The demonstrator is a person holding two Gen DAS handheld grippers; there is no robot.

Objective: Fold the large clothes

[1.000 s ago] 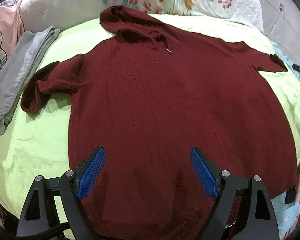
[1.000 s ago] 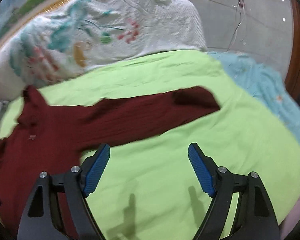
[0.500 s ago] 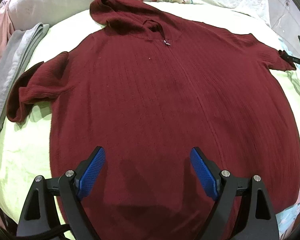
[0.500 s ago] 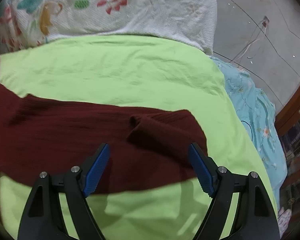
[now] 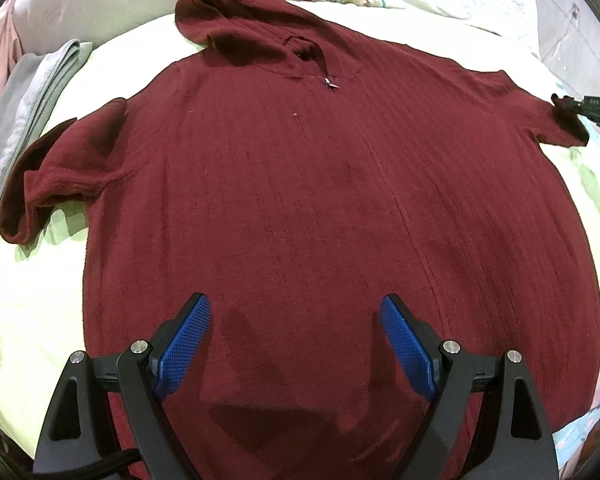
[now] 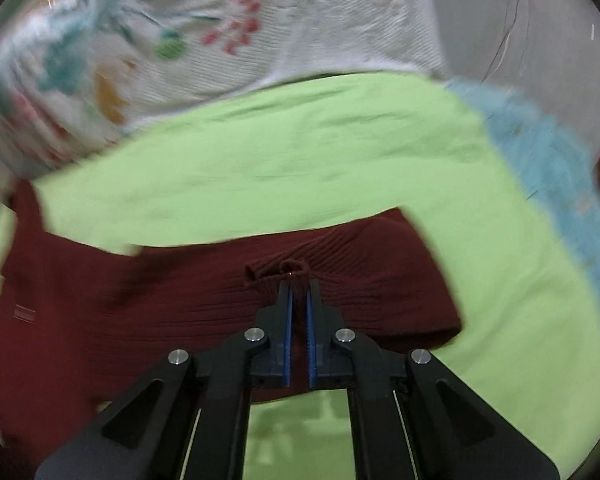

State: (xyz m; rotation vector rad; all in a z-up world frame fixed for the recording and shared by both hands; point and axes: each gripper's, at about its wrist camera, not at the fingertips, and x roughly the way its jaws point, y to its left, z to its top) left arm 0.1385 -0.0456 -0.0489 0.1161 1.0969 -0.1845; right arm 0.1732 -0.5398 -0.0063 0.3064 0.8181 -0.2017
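Note:
A large dark red hooded sweater (image 5: 320, 200) lies spread flat on a lime green sheet (image 5: 28, 296), hood (image 5: 228, 12) at the far end. My left gripper (image 5: 296, 344) is open and empty, hovering over the lower body of the sweater. My right gripper (image 6: 298, 292) is shut on a pinched fold of the sweater's right sleeve (image 6: 340, 280), near the cuff. The right gripper also shows at the far right of the left wrist view (image 5: 572, 106), at the sleeve end. The left sleeve (image 5: 60, 160) lies bunched at the left.
A folded grey garment (image 5: 24, 96) lies at the left edge of the bed. A white floral quilt (image 6: 220, 40) is piled at the head of the bed. A light blue blanket (image 6: 548, 152) runs along the right side.
My right gripper has closed on the sleeve near the cuff; half a second ago it was open above it. The left gripper has moved a little nearer over the sweater and stays open.

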